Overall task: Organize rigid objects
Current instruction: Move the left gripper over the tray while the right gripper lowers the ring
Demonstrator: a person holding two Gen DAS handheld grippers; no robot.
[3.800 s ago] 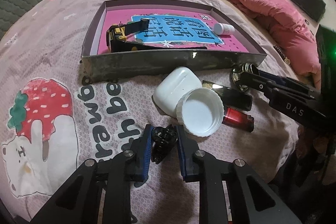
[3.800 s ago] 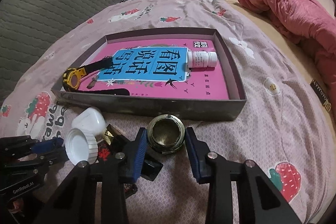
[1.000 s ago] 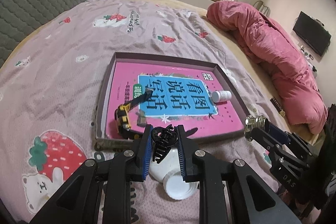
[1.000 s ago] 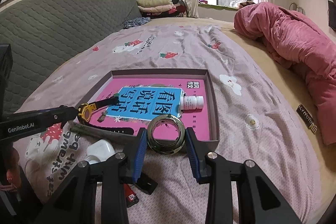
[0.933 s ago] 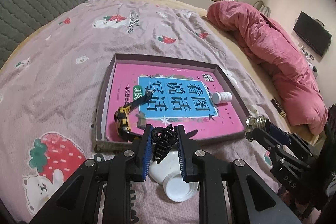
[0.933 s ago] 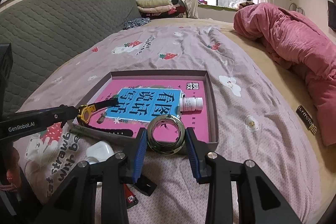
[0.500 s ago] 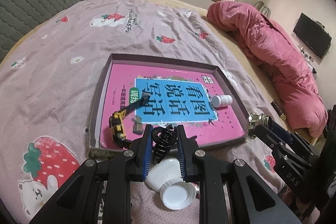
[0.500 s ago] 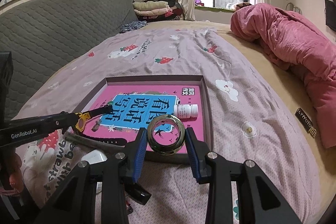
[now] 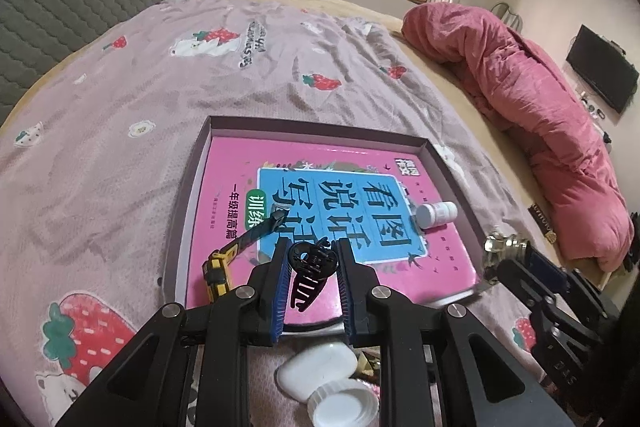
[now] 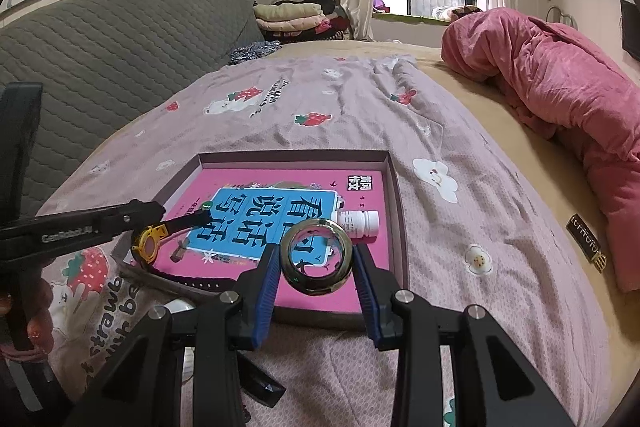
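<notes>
Risk sits mostly with the drop; both claws carry their loads above the shallow tray on the bed, and its low wall would do little to stop a rolling piece. Left claw is clamped on a black hair clip, which hangs over the tray's near edge beside the yellow-and-black utility knife; let go too early, I judge, it would land on the rim or among the things still outside, the white case and the white lid. Right claw grips a metal ring by its outer edge, standing upright so the book shows through its hole; released on edge onto the glossy pink book it could roll toward the white pill bottle or off over the wall; laying it flat first looks safer. Clip is toothed, springy-looking, pinched near its hinge with its teeth pointing down; ring is shiny, smooth and thick-walled, a surface likely to slip under rubber pads if the hold loosens. Tray already holds book, knife and bottle, so free floor is limited near the front.
</notes>
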